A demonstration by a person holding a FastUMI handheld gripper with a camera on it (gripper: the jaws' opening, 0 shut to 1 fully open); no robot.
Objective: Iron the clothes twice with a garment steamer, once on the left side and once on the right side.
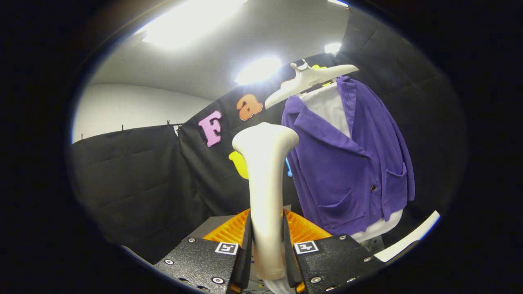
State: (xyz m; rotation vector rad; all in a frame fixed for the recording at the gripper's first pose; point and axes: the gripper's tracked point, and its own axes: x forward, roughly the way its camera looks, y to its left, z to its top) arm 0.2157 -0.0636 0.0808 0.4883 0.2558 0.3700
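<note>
Gripper view showed you holding the garment steamer [266, 179] upright between the two fingers, the gripper [267, 249] pinching its pale handle from both sides, with each pad pressed flat against the shaft. The steamer's flared head rose well above the fingers and stood apart from the clothes, with a gap of dark booth cloth showing between them. Beyond the fingers and off to their right hung the purple jacket [351, 163], draped over a white torso form [329, 106] under a white hanger [308, 79]. You had the jacket's front facing you: its lapels lay open over the white form at the neck, one dark button [373, 188] sat at mid-front, and a patch pocket showed on each side lower down. The form's white base peeked out under the jacket's hem. Bright ceiling lights [192, 22] glared above the booth wall.
</note>
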